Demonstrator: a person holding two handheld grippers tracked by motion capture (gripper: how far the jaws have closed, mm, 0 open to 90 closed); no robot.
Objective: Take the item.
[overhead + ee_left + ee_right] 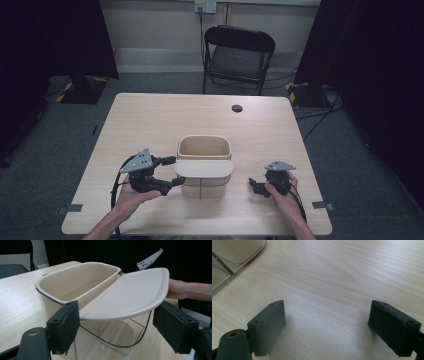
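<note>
Sitting near the middle of the pale wooden bench is a cream bin with a clear lower body, its flat cream lid lying tilted across the near half of the rim while the far half stays uncovered. The left claw is at the bin's left side, released, jaws spread wide. In the left gripper view the lid lies between and just beyond the two black pads; the near left edge of the lid comes very close to the left pad, though I cannot tell whether they touch, and the right pad stands apart from the lid's other end. The bin's open cavity lies ahead and to the left of this claw, and the clear wall shows below the lid.

The right claw is also released, held low over bare bench to the right of the bin and apart from it. In the right gripper view its jaws gape with only wood grain between them, and a corner of the lid shows well ahead and to the left of the claw.

Beyond the bench's far edge stands a black folding chair, and a small dark round grommet is set in the bench top far ahead of both claws.
</note>
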